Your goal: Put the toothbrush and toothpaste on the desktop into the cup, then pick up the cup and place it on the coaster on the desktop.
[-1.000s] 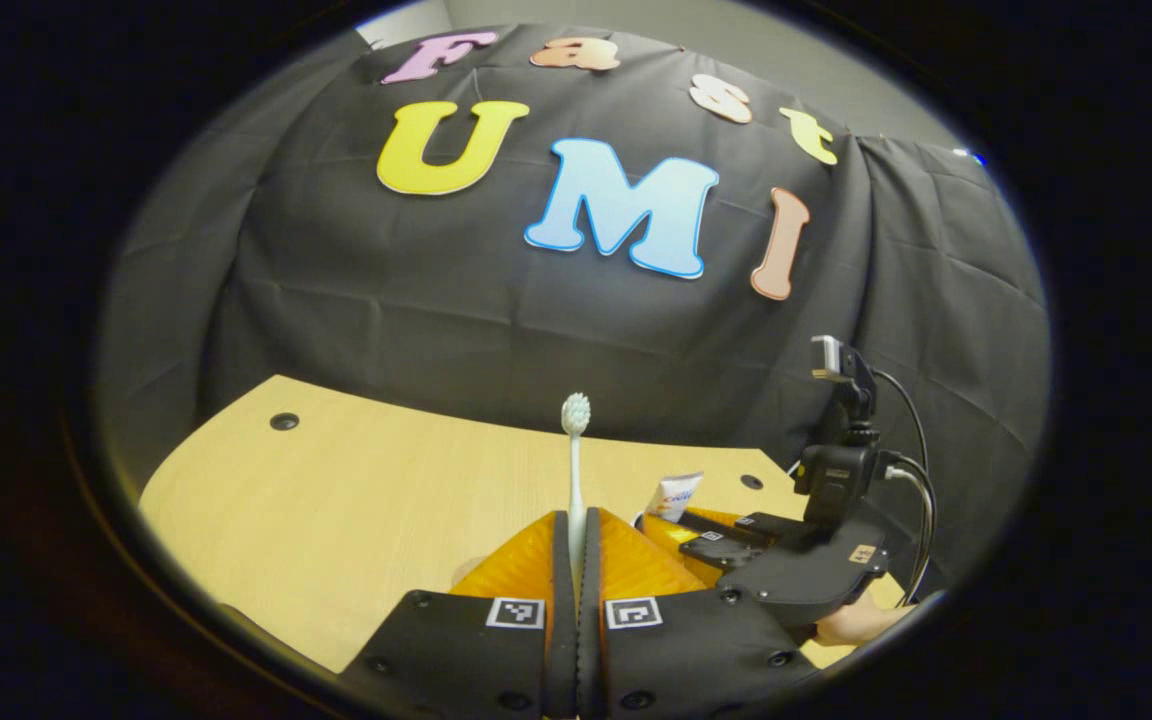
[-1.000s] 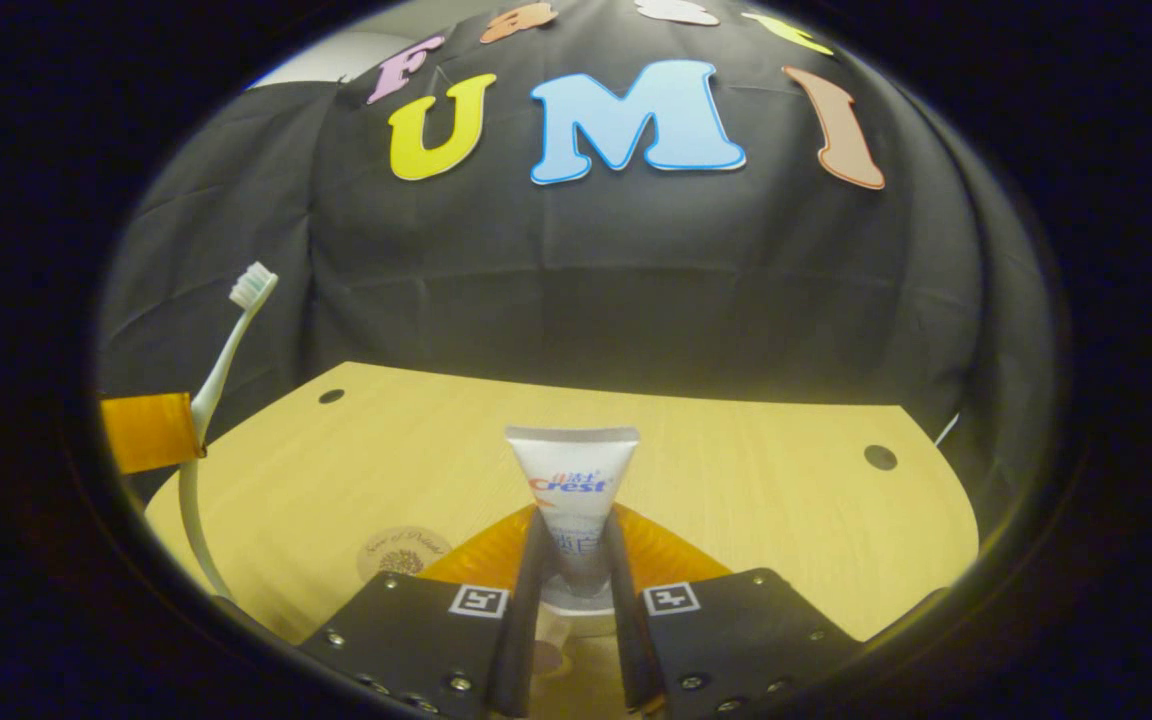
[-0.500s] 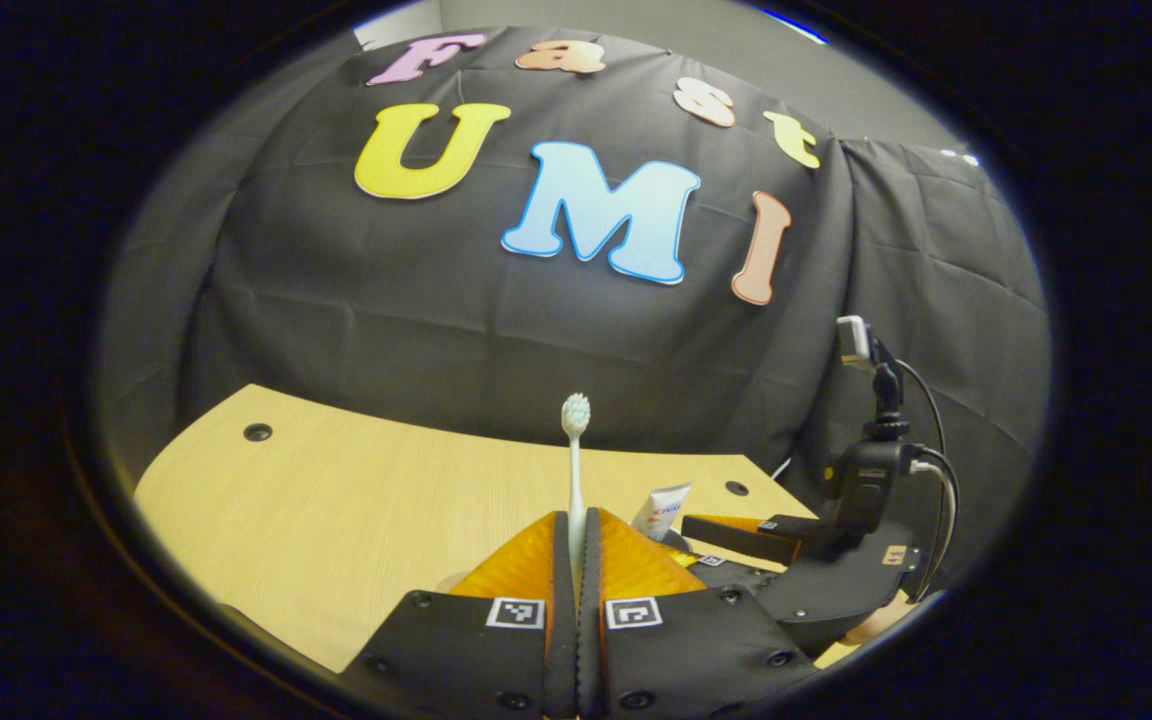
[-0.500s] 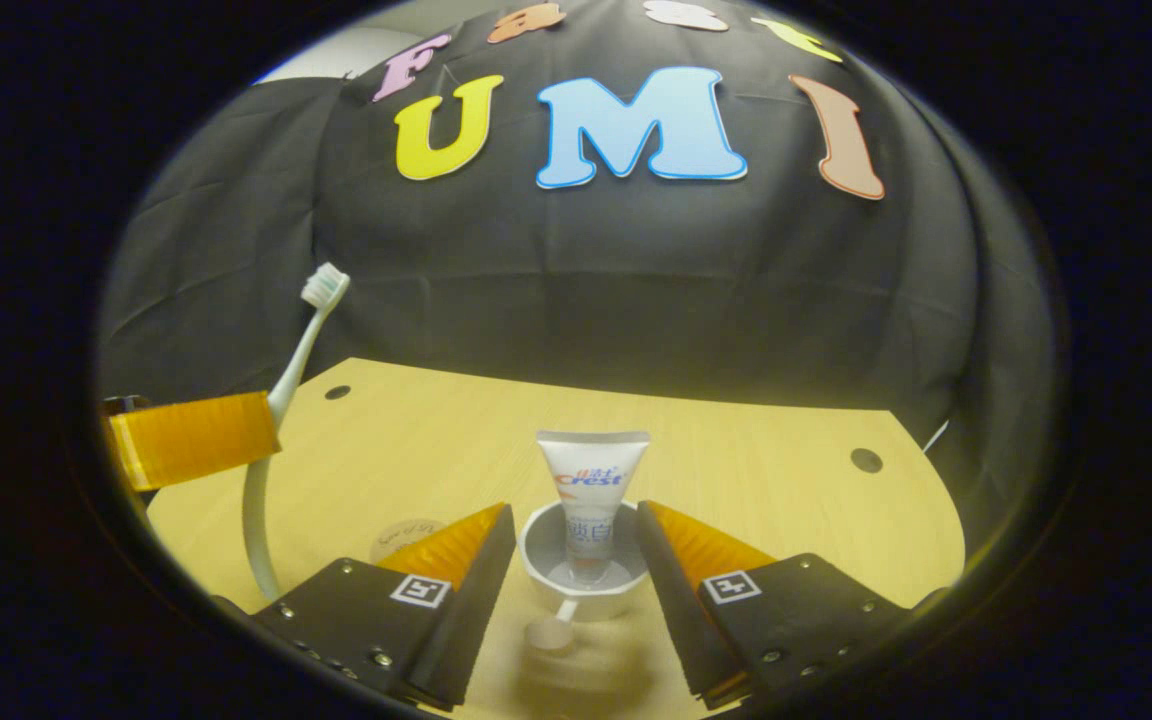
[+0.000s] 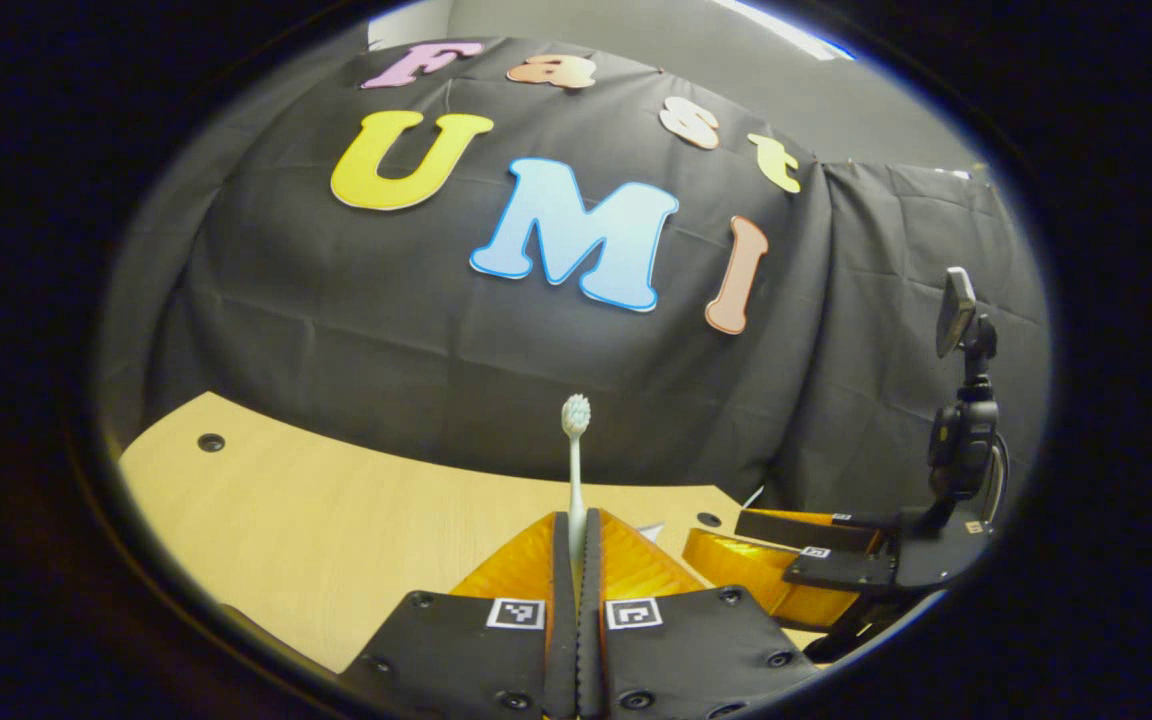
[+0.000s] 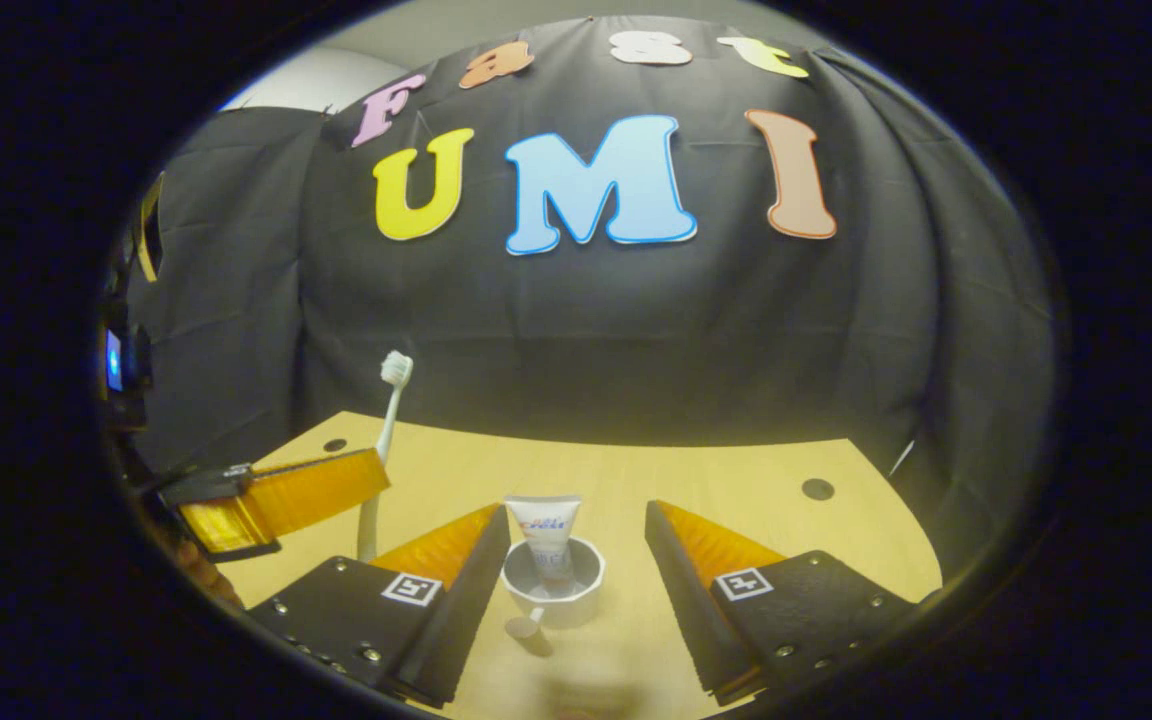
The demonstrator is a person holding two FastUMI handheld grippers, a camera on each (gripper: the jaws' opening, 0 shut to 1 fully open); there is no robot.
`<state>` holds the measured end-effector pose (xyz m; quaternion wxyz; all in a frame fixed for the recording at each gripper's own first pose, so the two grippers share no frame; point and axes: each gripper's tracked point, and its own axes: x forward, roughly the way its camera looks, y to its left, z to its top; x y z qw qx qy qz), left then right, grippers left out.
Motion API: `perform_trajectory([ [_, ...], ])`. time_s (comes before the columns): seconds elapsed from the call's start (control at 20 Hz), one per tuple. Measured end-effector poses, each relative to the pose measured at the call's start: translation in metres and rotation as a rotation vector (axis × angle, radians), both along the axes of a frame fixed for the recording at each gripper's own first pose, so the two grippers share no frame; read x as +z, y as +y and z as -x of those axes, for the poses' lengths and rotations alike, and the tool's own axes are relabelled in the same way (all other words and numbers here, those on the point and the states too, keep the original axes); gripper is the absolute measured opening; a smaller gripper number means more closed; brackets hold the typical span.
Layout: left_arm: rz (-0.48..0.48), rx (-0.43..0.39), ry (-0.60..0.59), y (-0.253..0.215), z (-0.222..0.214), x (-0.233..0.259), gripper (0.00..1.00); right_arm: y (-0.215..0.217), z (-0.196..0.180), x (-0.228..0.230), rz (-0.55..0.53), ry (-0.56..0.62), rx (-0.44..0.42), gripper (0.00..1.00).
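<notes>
In the right gripper view a white cup [image 6: 566, 598] stands on the wooden table [image 6: 746, 520], with the toothpaste tube [image 6: 543, 528] upright inside it. My right gripper [image 6: 576, 515] is open, its orange fingers either side of the cup and apart from it. To the cup's left, my left gripper [image 6: 281, 495] holds the white toothbrush [image 6: 388, 410] upright, bristles on top. In the left gripper view my left gripper [image 5: 576, 530] is shut on the toothbrush [image 5: 574, 465]. The right gripper [image 5: 786, 565] hangs low at the right.
The tabletop [image 5: 316, 520] has round cable holes at its corners [image 6: 817, 489] [image 5: 209, 442]. The black cloth wall closes the far side. A hand [image 6: 198, 565] shows under the left gripper.
My right gripper opened, let go of the toothpaste and drew back; the tube now stands in the cup. My left gripper carried the toothbrush closer to the cup.
</notes>
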<state>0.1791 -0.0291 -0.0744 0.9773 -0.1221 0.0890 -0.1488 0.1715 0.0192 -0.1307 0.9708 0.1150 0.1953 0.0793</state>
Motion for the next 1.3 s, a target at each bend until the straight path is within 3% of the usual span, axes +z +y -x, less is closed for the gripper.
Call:
perform_trajectory([
  [0.45, 0.166, -0.008, -0.113, -0.03, -0.038, 0.017, 0.08, -0.039, 0.02, 0.007, -0.014, 0.027, -0.061, 0.84],
  [0.7, 0.196, 0.011, -0.111, -0.038, -0.054, 0.0, 0.08, -0.043, 0.03, -0.002, -0.034, 0.054, -0.055, 0.83],
  [1.1, 0.125, 0.04, -0.222, -0.05, -0.057, -0.02, 0.08, -0.038, 0.033, -0.015, -0.096, 0.101, 0.001, 0.84],
  [1.3, 0.075, 0.021, -0.206, -0.065, -0.053, -0.034, 0.12, -0.035, 0.032, -0.018, -0.115, 0.104, 0.025, 0.84],
])
